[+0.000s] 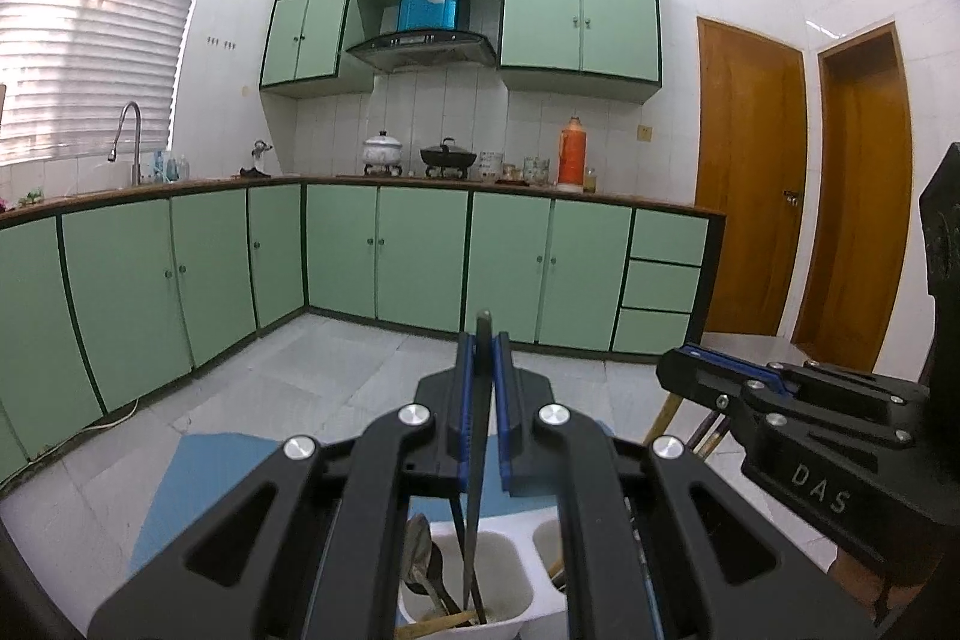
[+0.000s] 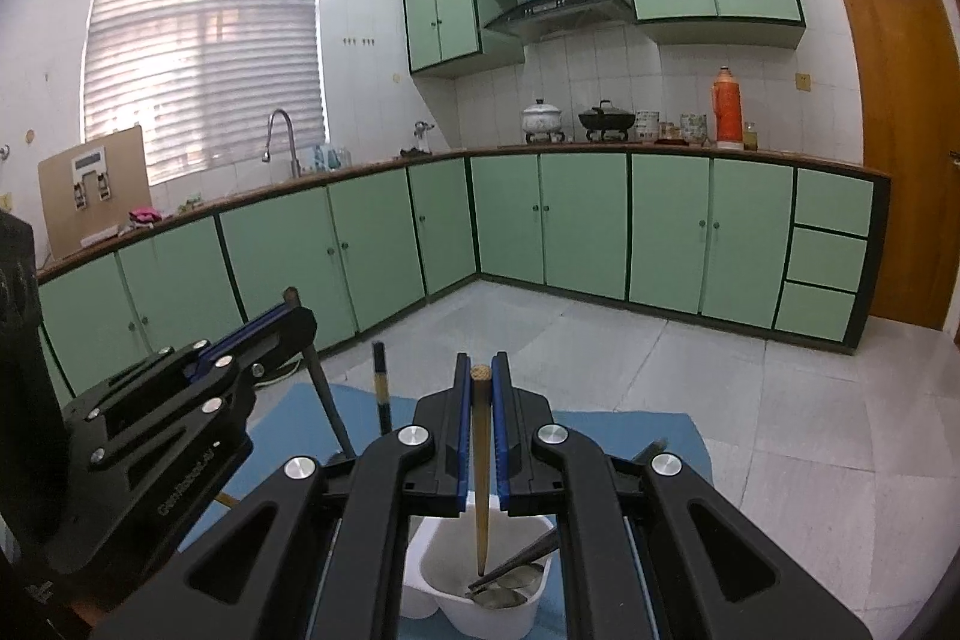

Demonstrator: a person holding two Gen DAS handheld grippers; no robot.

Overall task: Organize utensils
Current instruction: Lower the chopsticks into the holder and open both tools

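Observation:
My left gripper (image 1: pixel 483 340) is shut on a dark chopstick (image 1: pixel 474 490) that hangs down into a white holder compartment (image 1: pixel 510 616), which also holds a metal spoon (image 1: pixel 417 550) and other utensils. My right gripper (image 2: pixel 481 370) is shut on a wooden chopstick (image 2: pixel 481 478) whose tip hangs in another white holder compartment (image 2: pixel 444 598) with dark chopsticks (image 2: pixel 522 559) and spoons (image 2: pixel 510 589). In the left wrist view the right gripper (image 1: pixel 678 361) shows at right. In the right wrist view the left gripper (image 2: pixel 300 319) shows at left.
The holder stands on a blue mat (image 2: pixel 630 436) over a tiled floor (image 2: pixel 780 400). Green cabinets (image 1: pixel 420 256) with a counter, a sink tap (image 1: pixel 129 136), pots and an orange flask (image 1: pixel 570 151) run along the walls. Wooden doors (image 1: pixel 750 172) stand at right.

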